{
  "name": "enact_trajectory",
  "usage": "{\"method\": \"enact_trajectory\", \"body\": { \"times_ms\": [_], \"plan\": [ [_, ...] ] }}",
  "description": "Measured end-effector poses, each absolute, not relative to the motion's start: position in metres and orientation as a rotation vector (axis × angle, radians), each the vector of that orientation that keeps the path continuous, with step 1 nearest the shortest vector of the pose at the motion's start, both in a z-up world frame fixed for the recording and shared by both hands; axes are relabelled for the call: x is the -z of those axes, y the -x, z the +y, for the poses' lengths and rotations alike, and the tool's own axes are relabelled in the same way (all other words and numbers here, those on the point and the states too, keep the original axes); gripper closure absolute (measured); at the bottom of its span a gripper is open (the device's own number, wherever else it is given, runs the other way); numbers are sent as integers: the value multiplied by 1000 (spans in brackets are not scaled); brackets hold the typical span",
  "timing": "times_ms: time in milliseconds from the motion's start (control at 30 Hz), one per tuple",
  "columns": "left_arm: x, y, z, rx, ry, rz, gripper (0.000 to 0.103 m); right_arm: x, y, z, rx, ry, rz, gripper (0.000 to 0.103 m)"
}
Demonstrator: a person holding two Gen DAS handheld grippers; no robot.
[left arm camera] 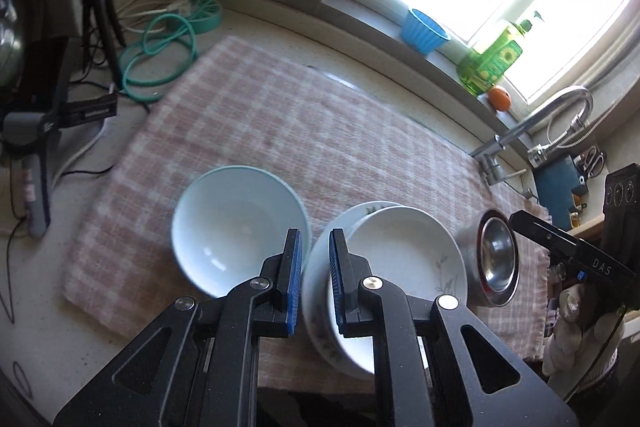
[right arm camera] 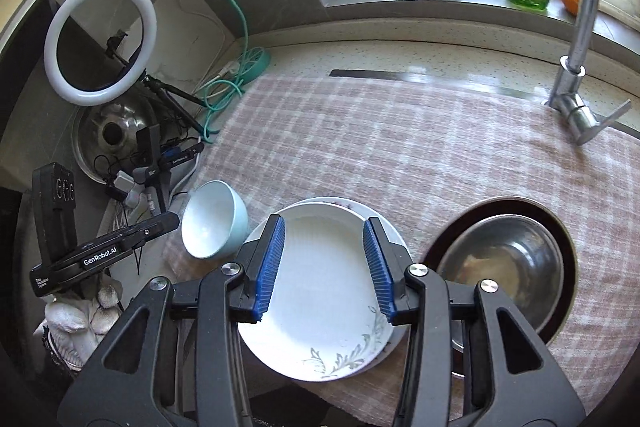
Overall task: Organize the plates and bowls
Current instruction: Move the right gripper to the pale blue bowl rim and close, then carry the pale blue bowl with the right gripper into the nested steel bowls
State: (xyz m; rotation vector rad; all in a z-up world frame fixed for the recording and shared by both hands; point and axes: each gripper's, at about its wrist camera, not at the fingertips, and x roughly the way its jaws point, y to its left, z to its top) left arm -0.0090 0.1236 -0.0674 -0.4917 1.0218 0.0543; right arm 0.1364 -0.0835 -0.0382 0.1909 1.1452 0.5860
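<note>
the left gripper [left arm camera: 314, 279] hung nearly closed and empty; the right gripper [right arm camera: 324, 267] stood apart over the stacked white leaf-patterned plates [right arm camera: 320, 299], between the pale blue ceramic bowl [right arm camera: 212, 219] and nested steel bowls [right arm camera: 504, 267], likely sorted by kind.

A pale blue bowl [left arm camera: 240, 227] stands upright and empty on the checked pink cloth [left arm camera: 320, 131], at the left of the row. Just beside it, to the right, two white plates [right arm camera: 320, 291] with grey leaf prints are stacked, the upper one sitting slightly off-centre on the lower. Further right, a steel bowl [right arm camera: 504, 267] rests inside a dark red-rimmed bowl [right arm camera: 564, 247], both upright, near the cloth's front edge.
</note>
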Motion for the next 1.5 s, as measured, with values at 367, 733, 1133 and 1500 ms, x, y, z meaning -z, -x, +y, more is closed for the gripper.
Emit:
{"method": "enact_trajectory", "body": {
  "times_ms": [367,733,1133,1500],
  "plan": [
    [105,37,183,-193,626,1045,91,65,-147,3,-737,-167,1235,60],
    [120,31,201,-170,696,1072,91,109,-161,62,-777,-167,1356,69],
    [135,19,203,-140,711,1098,91,131,-167,75,-783,-177,1418,86],
    [136,17,201,-144,692,1096,92,140,-166,83,-781,-154,1435,92]
  ]
}}
